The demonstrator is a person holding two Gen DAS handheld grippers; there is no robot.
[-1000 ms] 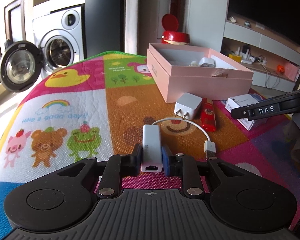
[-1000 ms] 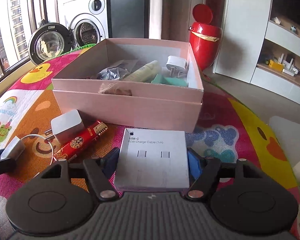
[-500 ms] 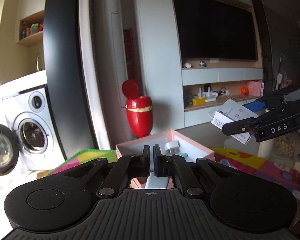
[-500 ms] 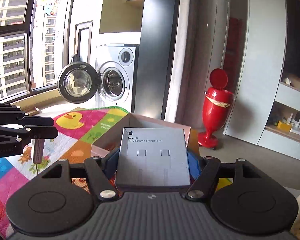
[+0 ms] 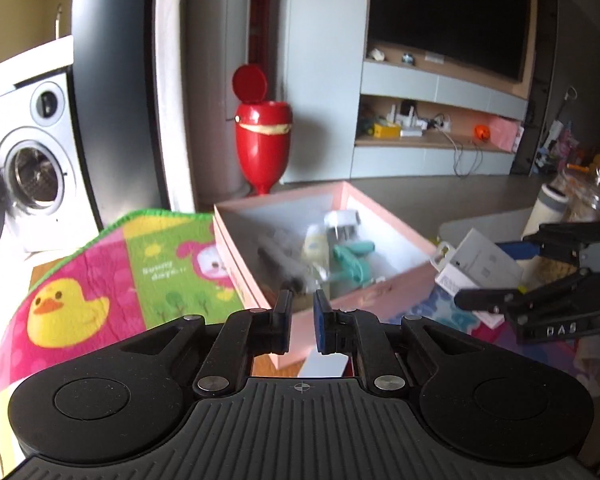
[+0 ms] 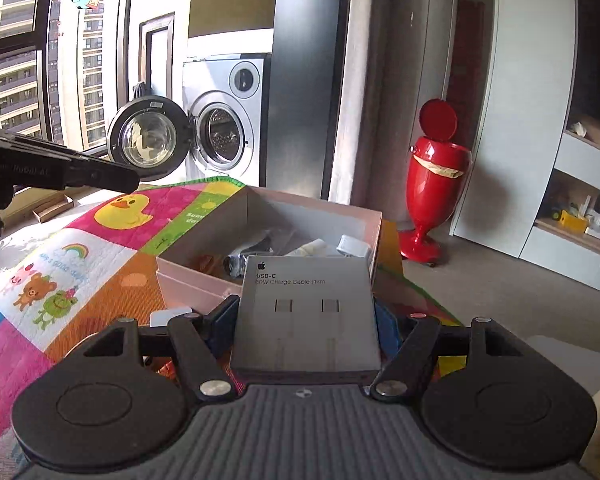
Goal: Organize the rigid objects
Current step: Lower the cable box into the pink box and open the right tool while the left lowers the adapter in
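My left gripper (image 5: 302, 308) hangs shut above the near wall of the open pink box (image 5: 380, 216). A white piece (image 5: 326, 364) shows just under its fingers; it looks like the white adapter pinched there, mostly hidden. My right gripper (image 6: 306, 316) is shut on a flat grey USB-C cable box (image 6: 306, 292), held level above the mat in front of the pink box (image 6: 204, 268). In the left wrist view, the right gripper (image 5: 484, 276) and its cable box (image 5: 476, 256) hover just right of the pink box. Inside lie a white plug (image 5: 342, 220), a teal item (image 5: 354, 256) and a pale tube (image 5: 314, 242).
A colourful play mat (image 6: 60, 276) covers the surface under the box. A white charger (image 6: 170, 316) lies on it near my right fingers. A red bin (image 6: 436, 184), a washing machine with its door open (image 6: 220, 136) and a TV shelf unit (image 5: 440, 128) stand behind.
Both grippers have risen off the mat. The left one closed on the white adapter and lifted it; the right one lifted the cable box. Both views now look down into the pink box.
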